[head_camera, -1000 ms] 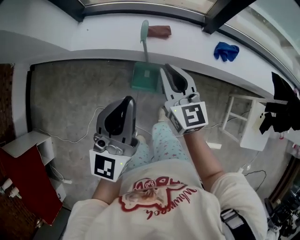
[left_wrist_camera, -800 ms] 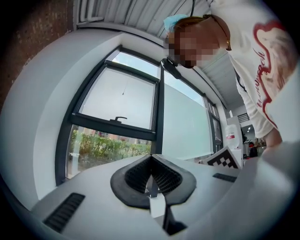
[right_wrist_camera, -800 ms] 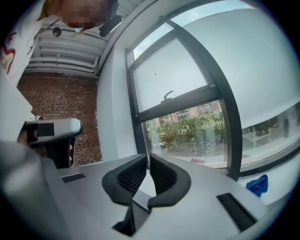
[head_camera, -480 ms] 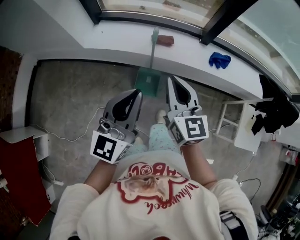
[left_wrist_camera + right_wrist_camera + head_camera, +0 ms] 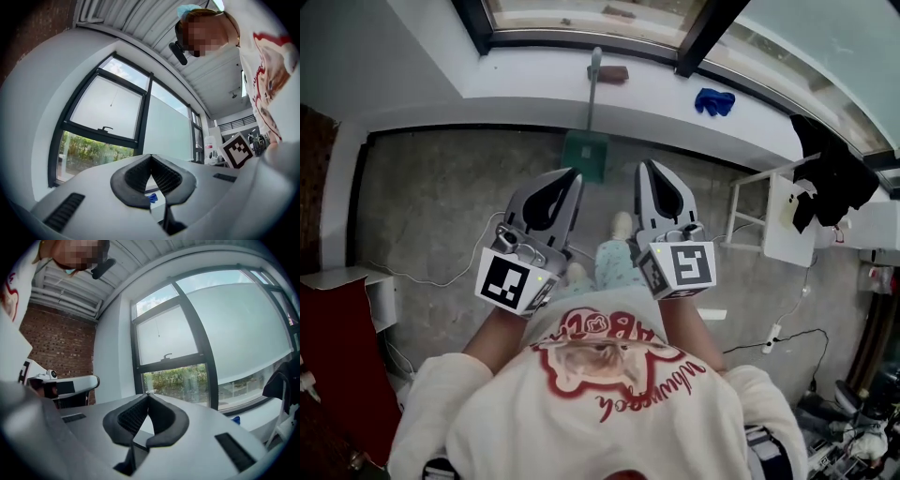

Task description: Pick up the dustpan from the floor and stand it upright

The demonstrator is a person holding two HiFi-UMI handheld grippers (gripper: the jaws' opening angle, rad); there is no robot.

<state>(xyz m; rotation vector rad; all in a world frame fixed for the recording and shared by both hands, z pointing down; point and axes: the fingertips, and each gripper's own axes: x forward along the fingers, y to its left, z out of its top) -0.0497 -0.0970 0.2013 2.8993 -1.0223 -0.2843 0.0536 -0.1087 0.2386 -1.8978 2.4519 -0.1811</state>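
Observation:
The green dustpan [image 5: 583, 156] stands upright on the floor, its long handle [image 5: 593, 84] leaning against the white window ledge [image 5: 525, 89]. Both grippers are held up in front of the person's chest, well back from it. My left gripper [image 5: 572, 174] is shut and empty, and its dark pads [image 5: 161, 176] meet at the tips. My right gripper [image 5: 648, 167] is shut too, with nothing between its pads [image 5: 164, 416]. The two gripper views point level at the windows and do not show the dustpan.
A blue cloth [image 5: 713, 101] and a brown block [image 5: 615, 73] lie on the ledge. A white rack [image 5: 766, 220] with a black garment [image 5: 830, 178] stands at the right. A white cable [image 5: 441, 277] and a power strip [image 5: 772, 337] lie on the concrete floor.
Both grippers have risen and drawn back from the dustpan toward the body. The right one, near the pan a second ago, is now clear of it. The dustpan stays standing.

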